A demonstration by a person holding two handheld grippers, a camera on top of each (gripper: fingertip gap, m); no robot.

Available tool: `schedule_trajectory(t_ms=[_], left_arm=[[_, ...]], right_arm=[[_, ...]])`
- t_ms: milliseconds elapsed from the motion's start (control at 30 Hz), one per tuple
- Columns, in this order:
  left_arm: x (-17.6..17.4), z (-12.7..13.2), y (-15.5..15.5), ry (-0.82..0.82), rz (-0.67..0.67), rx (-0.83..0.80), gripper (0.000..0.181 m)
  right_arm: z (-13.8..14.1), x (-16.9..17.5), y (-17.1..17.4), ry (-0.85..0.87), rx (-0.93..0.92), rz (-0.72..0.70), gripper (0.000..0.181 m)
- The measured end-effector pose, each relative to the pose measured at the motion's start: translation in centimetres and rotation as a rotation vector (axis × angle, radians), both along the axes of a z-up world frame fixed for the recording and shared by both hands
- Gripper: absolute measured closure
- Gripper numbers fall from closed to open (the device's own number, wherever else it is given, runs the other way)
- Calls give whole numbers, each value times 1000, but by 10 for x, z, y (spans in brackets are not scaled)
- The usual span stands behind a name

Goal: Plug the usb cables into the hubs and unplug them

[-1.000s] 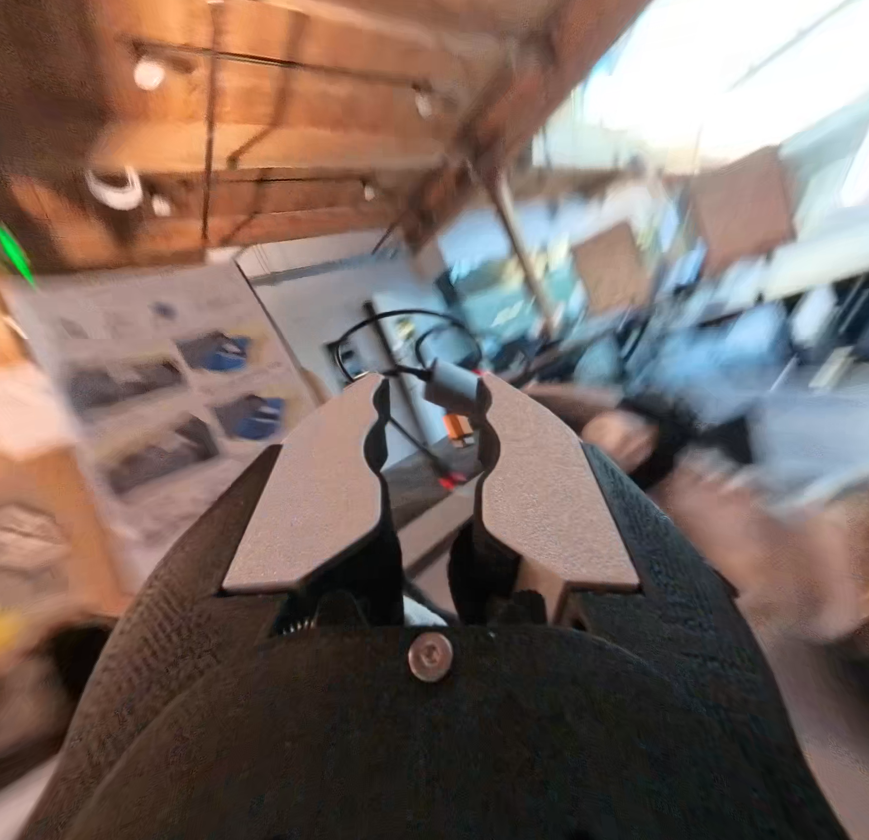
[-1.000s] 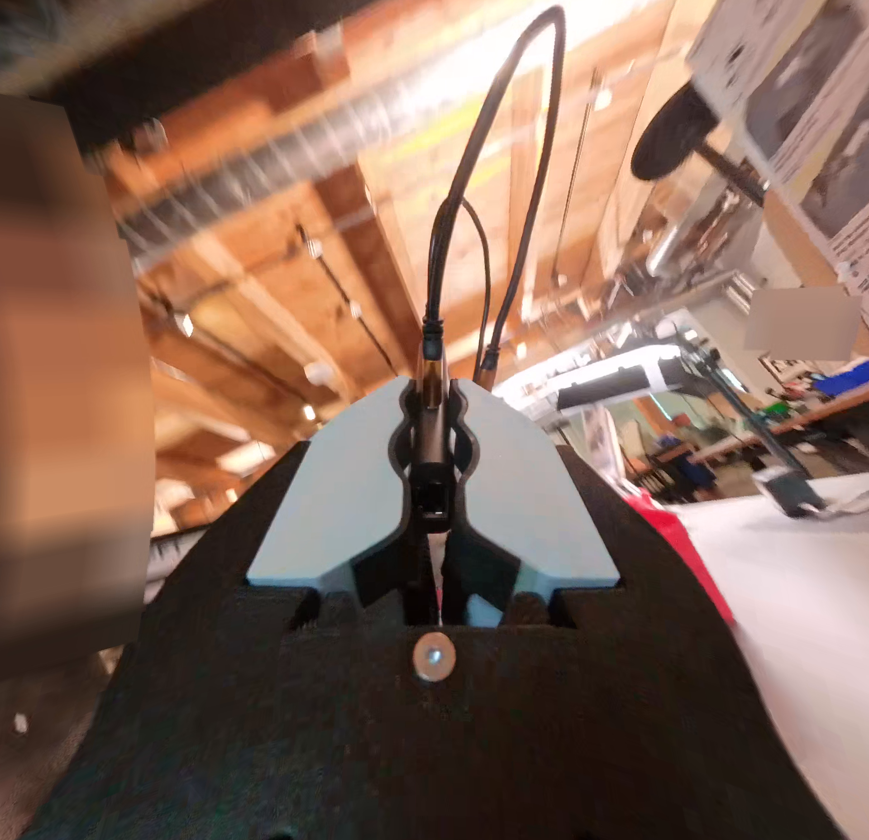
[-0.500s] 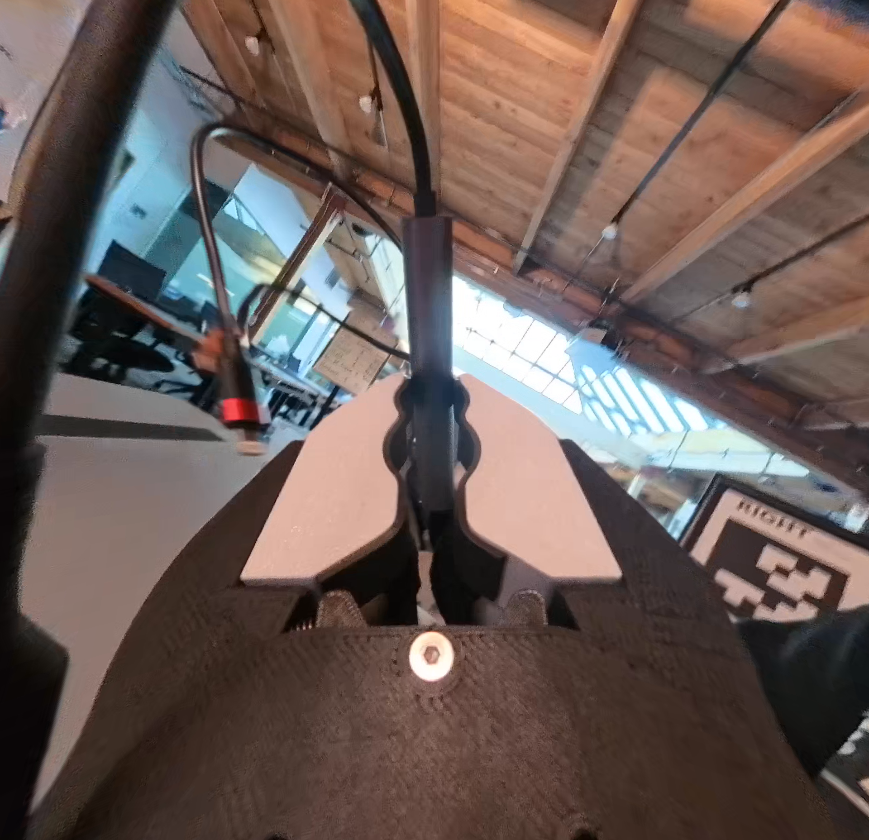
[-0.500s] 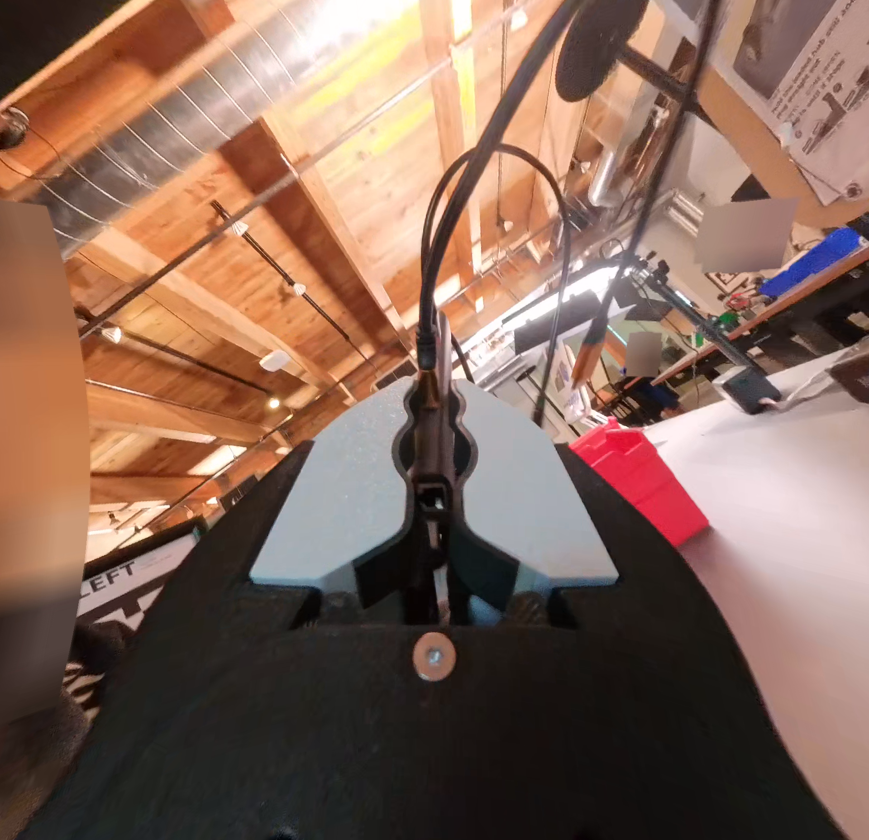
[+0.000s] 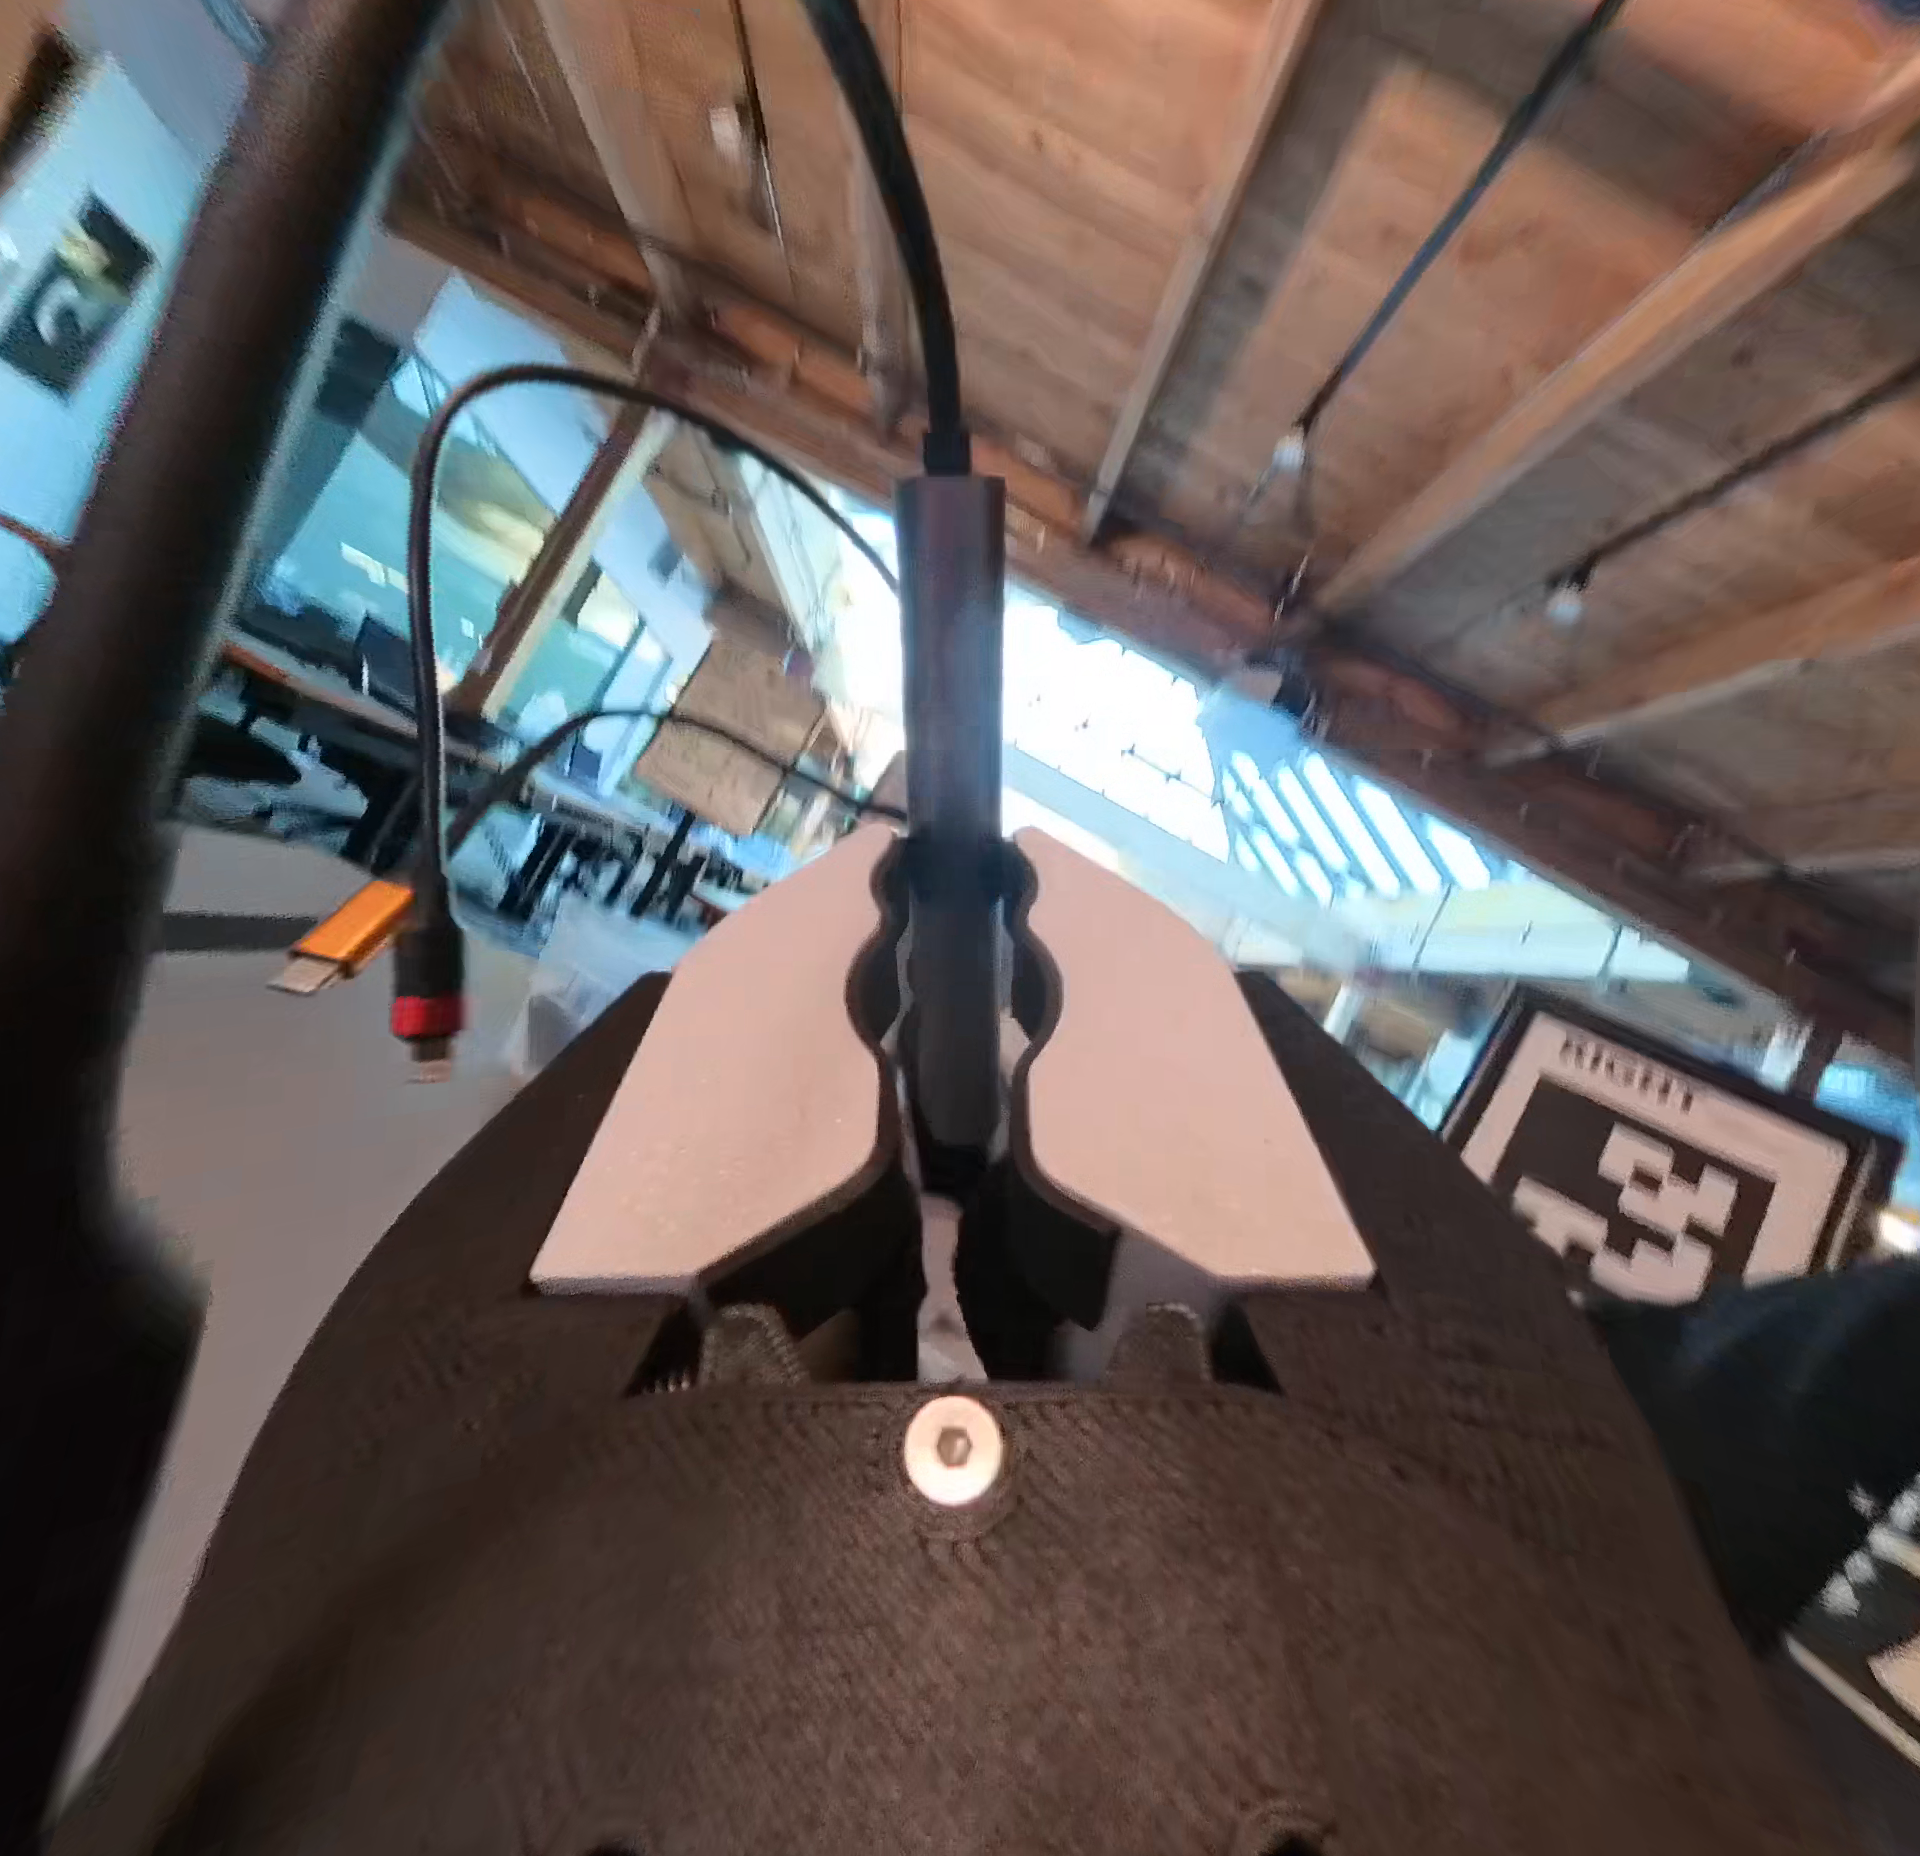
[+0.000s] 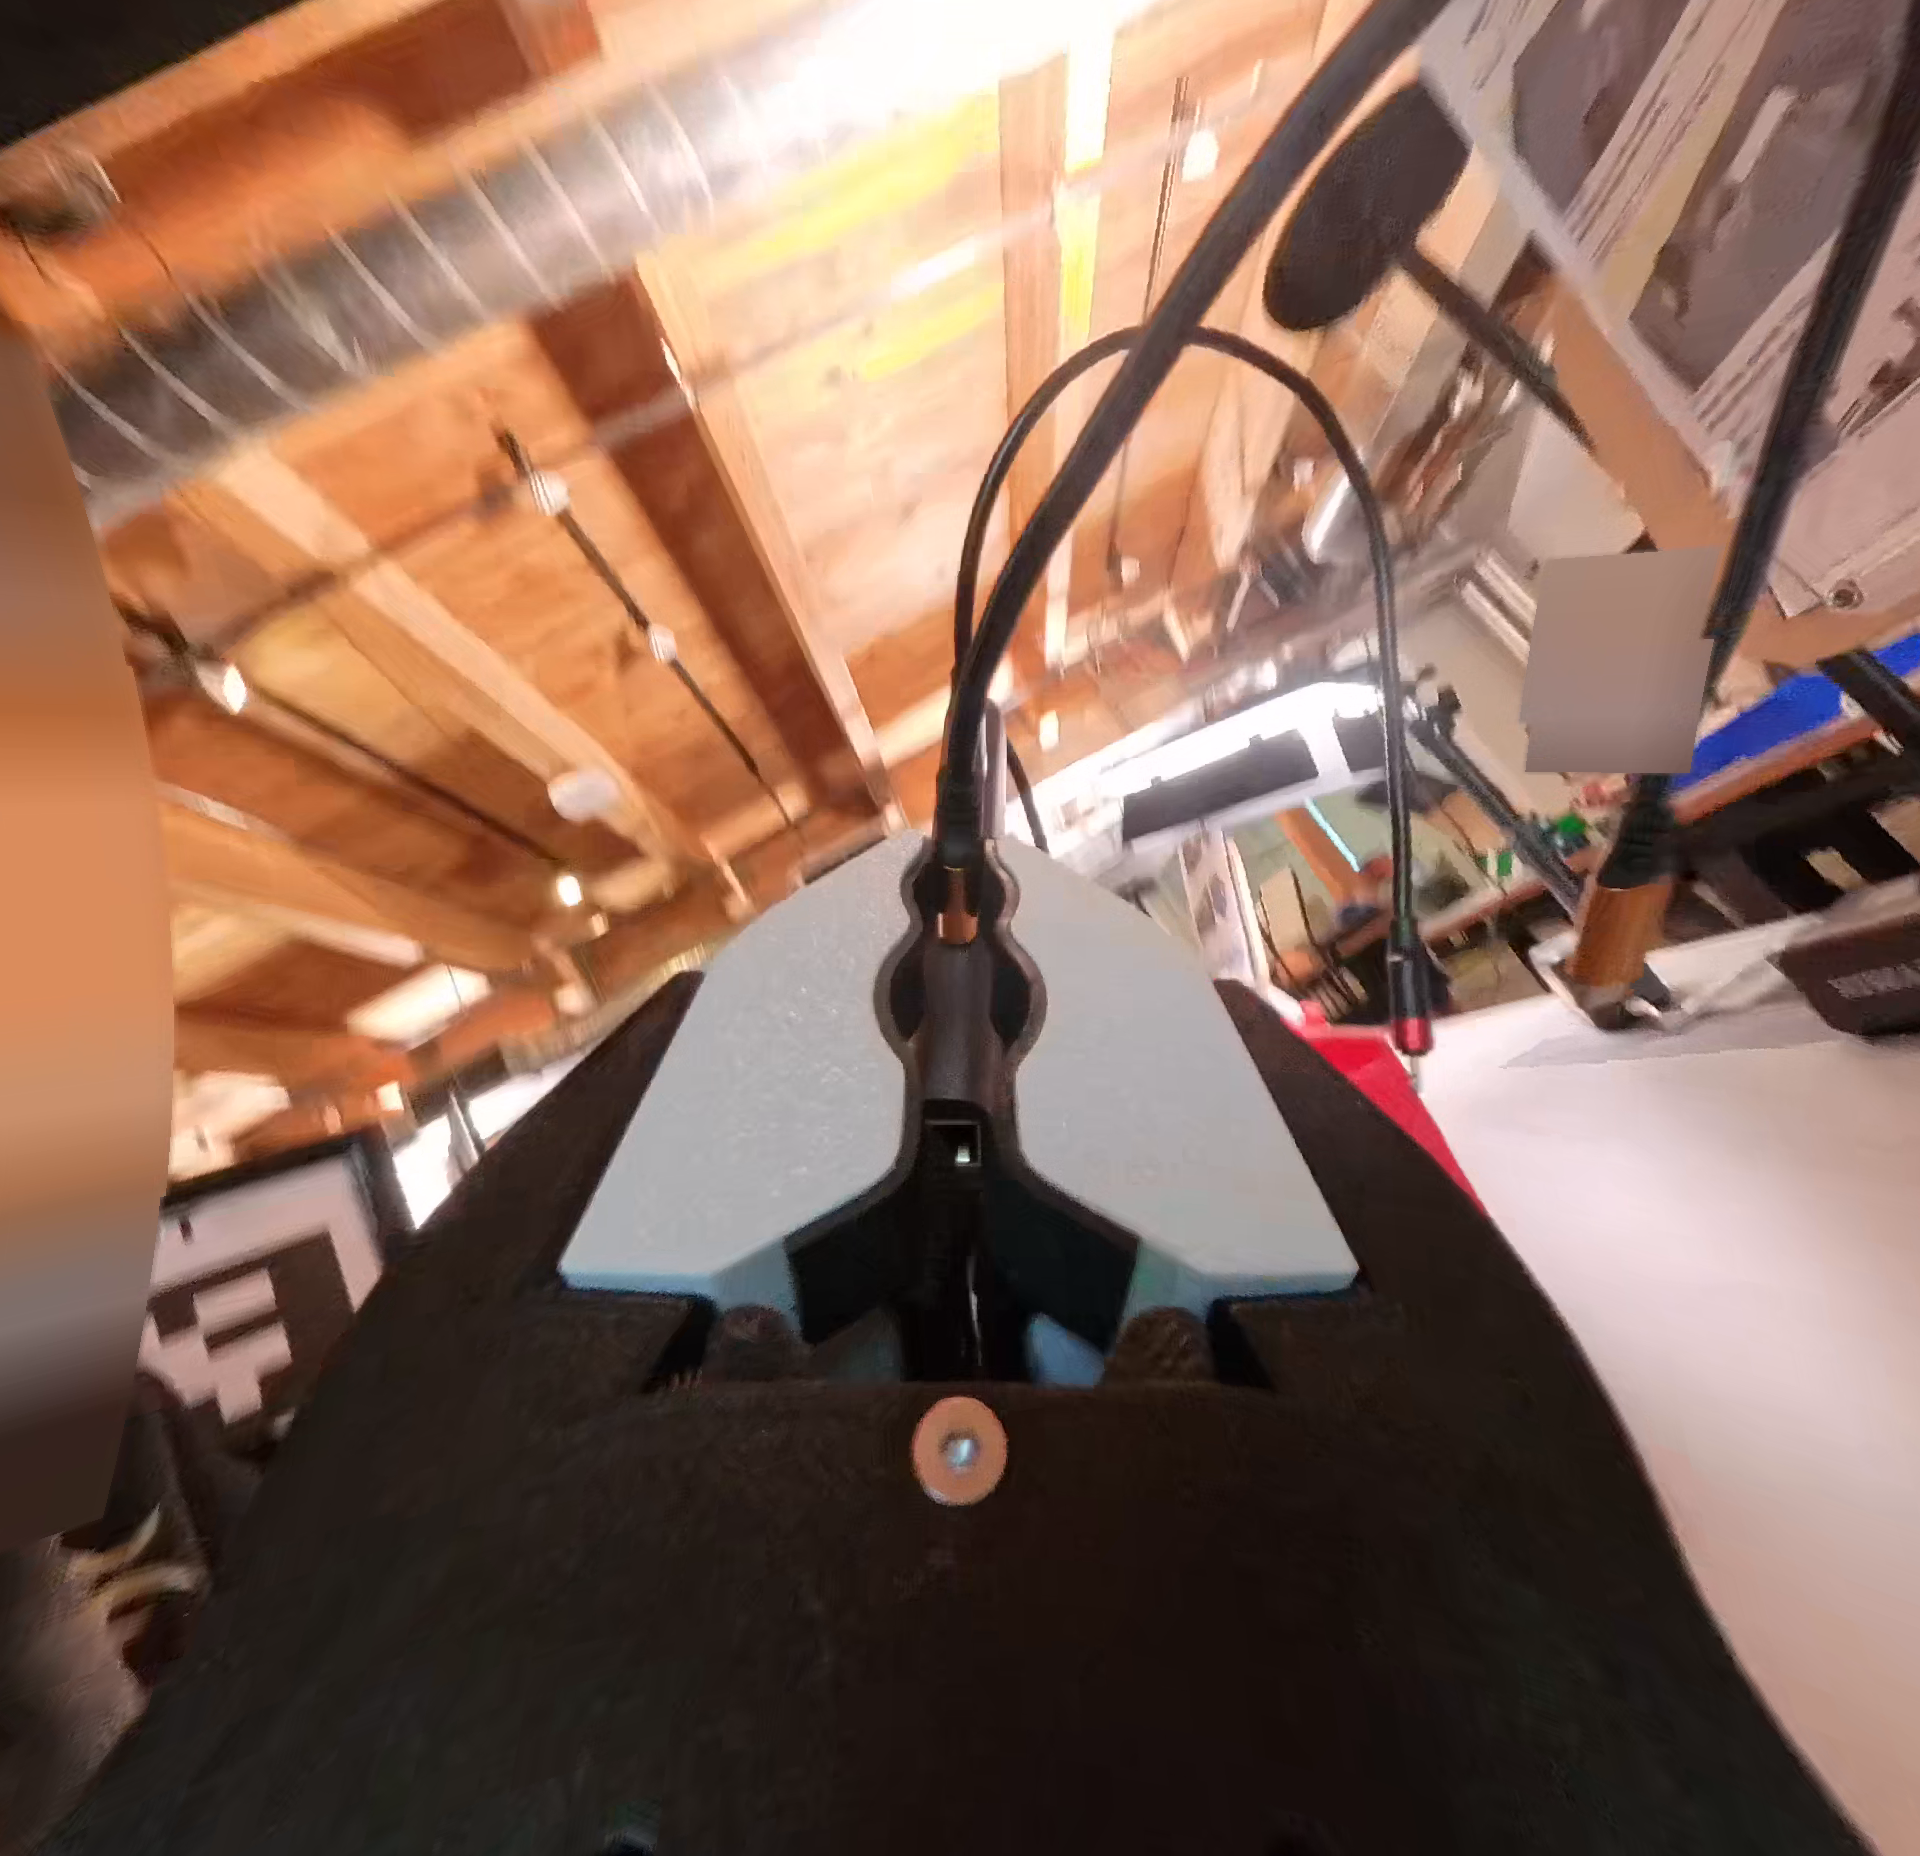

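Left gripper (image 5: 954, 861) clamped on a slim dark-grey metal hub (image 5: 951, 726), upright, black cable running up. Right gripper (image 6: 958, 861) clamped on a black USB plug (image 6: 956, 1037), socket end facing the camera. An orange-shelled connector (image 5: 343, 936) and a red-collared connector (image 5: 426, 996) dangle left over the white table (image 5: 270, 1162).
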State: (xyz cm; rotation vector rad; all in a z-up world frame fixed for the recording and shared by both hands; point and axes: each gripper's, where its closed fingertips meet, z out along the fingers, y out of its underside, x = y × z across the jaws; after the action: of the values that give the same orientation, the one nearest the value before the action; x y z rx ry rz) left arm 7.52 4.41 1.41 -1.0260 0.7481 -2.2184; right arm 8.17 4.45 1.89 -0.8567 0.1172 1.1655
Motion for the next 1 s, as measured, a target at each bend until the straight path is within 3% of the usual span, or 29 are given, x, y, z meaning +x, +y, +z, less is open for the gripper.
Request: schedule_trajectory(t_ms=[100, 400, 767, 867, 1000], left_arm=[[0, -2, 1, -55, 68, -96, 166], [-15, 8, 2, -159, 78, -75, 165], [-4, 4, -11, -69, -12, -61, 154], [4, -6, -20, 2, -36, -32, 164], [-3, 0, -15, -26, -13, -36, 165]], right_arm=[[-4, 2, -1, 117, 16, -28, 174], [-4, -20, -2, -81, 9, -67, 174], [-3, -8, -5, 10, 22, -81, 175], [2, -1, -8, 16, 51, -116, 175], [4, -8, -7, -42, 40, -103, 174]])
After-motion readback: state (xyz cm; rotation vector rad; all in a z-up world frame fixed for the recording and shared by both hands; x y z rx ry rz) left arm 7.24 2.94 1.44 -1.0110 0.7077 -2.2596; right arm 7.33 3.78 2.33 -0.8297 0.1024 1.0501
